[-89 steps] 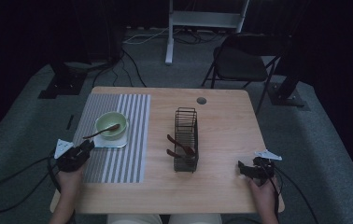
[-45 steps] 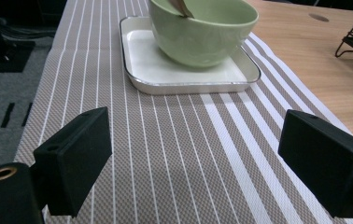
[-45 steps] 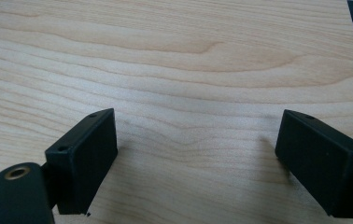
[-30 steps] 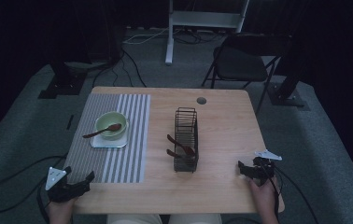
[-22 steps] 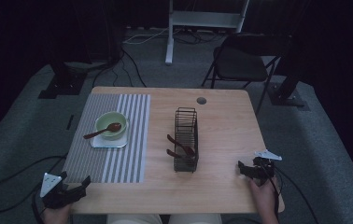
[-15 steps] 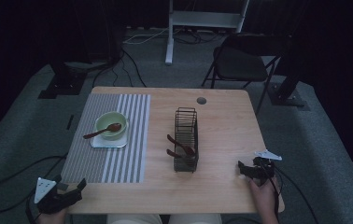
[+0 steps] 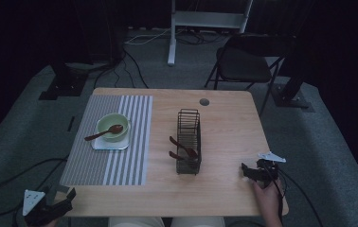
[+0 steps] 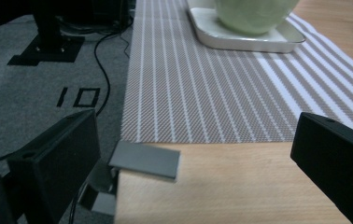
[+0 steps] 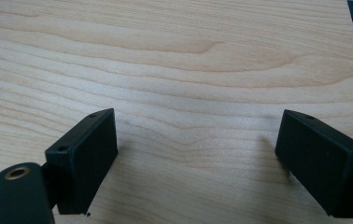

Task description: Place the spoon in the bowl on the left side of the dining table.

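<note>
A pale green bowl (image 7: 113,127) holds a brown spoon (image 7: 104,133) and stands on a white square plate (image 7: 102,144) on the striped placemat (image 7: 120,161). The bowl (image 8: 254,14) and plate (image 8: 244,41) lie far ahead in the left gripper view. My left gripper (image 7: 62,195) hangs just off the table's near left corner, open and holding nothing (image 8: 198,158). At the near right, my right gripper (image 7: 245,171) rests low over bare wood, jaws wide apart with nothing between them (image 9: 198,154).
A black wire rack (image 7: 188,141) with brown utensils stands mid-table. A grey clamp plate (image 8: 144,160) sits on the table's near left corner. A folding chair (image 7: 243,64) and a white stand (image 7: 205,19) are behind the table. Cables run on the grey floor (image 7: 25,137).
My left gripper has drawn back from beside the bowl to the near left corner, past the table edge. The spoon stays in the bowl. The right gripper has not moved.
</note>
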The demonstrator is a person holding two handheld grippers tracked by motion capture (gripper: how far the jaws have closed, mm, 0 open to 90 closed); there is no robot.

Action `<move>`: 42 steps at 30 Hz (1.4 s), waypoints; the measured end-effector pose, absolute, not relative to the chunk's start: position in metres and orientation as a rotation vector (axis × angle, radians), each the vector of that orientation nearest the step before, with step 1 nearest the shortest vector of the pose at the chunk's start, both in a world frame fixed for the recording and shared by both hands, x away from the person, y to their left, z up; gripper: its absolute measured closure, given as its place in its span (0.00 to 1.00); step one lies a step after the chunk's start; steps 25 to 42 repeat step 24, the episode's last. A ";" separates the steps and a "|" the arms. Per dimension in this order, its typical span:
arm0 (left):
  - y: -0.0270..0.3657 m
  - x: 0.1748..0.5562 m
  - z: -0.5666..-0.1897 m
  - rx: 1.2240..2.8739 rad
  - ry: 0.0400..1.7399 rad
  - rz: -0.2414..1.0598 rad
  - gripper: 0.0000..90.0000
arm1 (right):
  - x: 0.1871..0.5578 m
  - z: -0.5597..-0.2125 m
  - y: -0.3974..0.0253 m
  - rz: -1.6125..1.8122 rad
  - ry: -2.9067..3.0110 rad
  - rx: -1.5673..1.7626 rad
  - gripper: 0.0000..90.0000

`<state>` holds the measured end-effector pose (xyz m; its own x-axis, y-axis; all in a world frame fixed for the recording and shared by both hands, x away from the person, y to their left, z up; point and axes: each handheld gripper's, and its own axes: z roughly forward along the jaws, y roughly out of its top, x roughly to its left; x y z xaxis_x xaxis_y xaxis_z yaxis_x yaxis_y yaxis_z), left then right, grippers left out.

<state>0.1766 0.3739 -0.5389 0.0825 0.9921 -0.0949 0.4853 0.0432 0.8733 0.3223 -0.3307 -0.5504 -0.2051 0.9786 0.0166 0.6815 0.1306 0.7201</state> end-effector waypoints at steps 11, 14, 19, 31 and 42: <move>0.385 0.170 -0.545 1.522 1.610 0.816 0.02 | 0.322 -0.550 -0.331 0.844 1.949 1.594 0.14; 0.385 0.169 -0.544 1.522 1.671 0.918 0.02 | 0.322 -0.550 -0.331 0.844 1.948 1.594 0.14; 0.389 0.169 -0.545 1.480 1.689 0.906 0.02 | 0.322 -0.550 -0.331 0.844 1.948 1.594 0.14; 0.385 0.169 -0.541 1.458 1.630 0.866 0.02 | 0.322 -0.550 -0.331 0.844 1.948 1.594 0.14; 0.385 0.169 -0.541 1.458 1.630 0.866 0.02 | 0.322 -0.550 -0.331 0.844 1.948 1.594 0.14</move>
